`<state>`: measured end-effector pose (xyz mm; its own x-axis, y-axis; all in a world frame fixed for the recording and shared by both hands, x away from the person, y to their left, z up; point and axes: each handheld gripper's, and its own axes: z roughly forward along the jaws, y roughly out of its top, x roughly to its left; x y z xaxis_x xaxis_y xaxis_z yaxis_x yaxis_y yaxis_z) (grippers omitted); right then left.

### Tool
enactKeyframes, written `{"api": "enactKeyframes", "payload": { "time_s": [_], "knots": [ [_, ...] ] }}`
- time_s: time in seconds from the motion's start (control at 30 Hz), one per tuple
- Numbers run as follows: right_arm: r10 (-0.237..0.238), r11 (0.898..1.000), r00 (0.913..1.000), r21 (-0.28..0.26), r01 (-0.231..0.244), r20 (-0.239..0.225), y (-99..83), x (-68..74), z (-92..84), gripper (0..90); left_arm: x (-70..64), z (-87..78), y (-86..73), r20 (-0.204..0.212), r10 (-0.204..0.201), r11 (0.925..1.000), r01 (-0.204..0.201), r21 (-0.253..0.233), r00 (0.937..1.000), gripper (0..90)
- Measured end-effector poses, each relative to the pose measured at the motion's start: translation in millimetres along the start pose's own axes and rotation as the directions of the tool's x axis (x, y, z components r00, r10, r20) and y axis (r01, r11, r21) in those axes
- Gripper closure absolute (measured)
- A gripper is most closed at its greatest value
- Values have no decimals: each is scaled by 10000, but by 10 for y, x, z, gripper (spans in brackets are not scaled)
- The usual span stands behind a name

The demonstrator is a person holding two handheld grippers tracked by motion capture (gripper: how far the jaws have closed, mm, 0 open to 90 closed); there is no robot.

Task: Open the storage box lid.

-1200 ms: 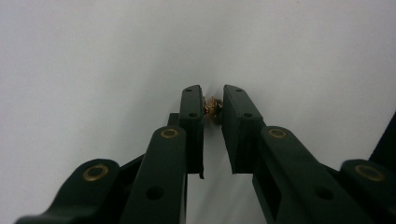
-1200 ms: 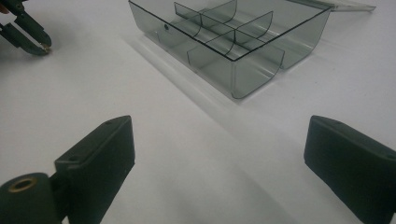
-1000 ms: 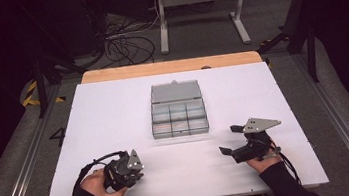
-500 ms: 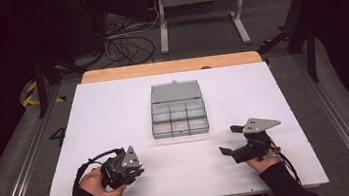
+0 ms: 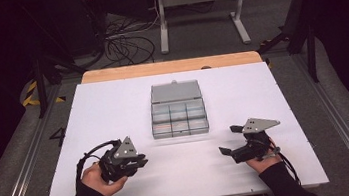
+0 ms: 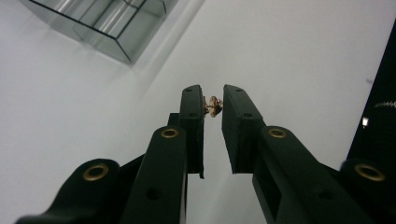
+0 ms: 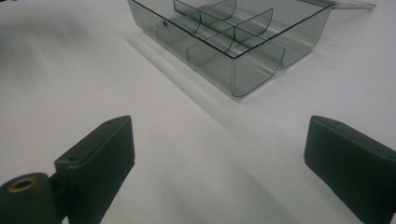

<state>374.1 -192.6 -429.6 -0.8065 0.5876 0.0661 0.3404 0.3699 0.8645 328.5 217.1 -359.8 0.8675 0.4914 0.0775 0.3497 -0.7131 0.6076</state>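
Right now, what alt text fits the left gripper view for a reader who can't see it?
The left claw pinches a small gold-brown object between its two black jaw tips, above the white table. A corner of the clear compartment box sits at upper left.

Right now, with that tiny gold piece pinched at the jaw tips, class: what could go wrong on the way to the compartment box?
1. The small gold piece sits at the very tips of the left gripper, so a jolt could probably flick it out.
2. The compartment box has small cells, so a release slightly off might land it in the wrong one.
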Motion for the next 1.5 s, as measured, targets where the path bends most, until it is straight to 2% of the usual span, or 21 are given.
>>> {"api": "enactKeyframes", "payload": {
  "time_s": [0.2, 0.4, 0.67, 1.03, 1.17, 1.3, 1.43, 1.5],
  "knots": [
    [-14, 10000, 10000, 36, 14, 21, -2, 2, 4, 92, 88, -12, 116, 200, -198, 9982, 209, -554, 9996, 788],
    [-68, 9999, 10000, 84, 68, 50, -3, 8, 10, 92, 199, -21, 236, 190, -379, 9936, 397, -1060, 9991, 788],
    [-71, 9999, 10000, 111, 71, 45, -3, 8, 14, 92, 354, 0, 372, 609, -937, 9754, 1039, -1945, 9937, 788],
    [-85, 9999, 10000, 121, 85, -7, -3, 10, 15, 92, 510, 92, 550, 942, -1290, 9570, 1488, -2490, 9872, 786],
    [-91, 9999, 10000, 117, 91, -25, -2, 10, 15, 92, 577, 135, 599, 960, -1618, 9456, 1821, -2696, 9821, 786],
    [-95, 9999, 10000, 125, 95, -29, -3, 10, 17, 92, 650, 181, 617, 1146, -2136, 9225, 2389, -3032, 9702, 786],
    [-105, 9999, 9999, 129, 106, -43, -3, 10, 17, 92, 742, 233, 618, 1170, -2402, 9077, 2657, -3249, 9636, 785],
    [-112, 9999, 9999, 125, 113, -51, -2, 11, 17, 92, 770, 261, 622, 1133, -2513, 9030, 2750, -3302, 9613, 786]
  ]
}}
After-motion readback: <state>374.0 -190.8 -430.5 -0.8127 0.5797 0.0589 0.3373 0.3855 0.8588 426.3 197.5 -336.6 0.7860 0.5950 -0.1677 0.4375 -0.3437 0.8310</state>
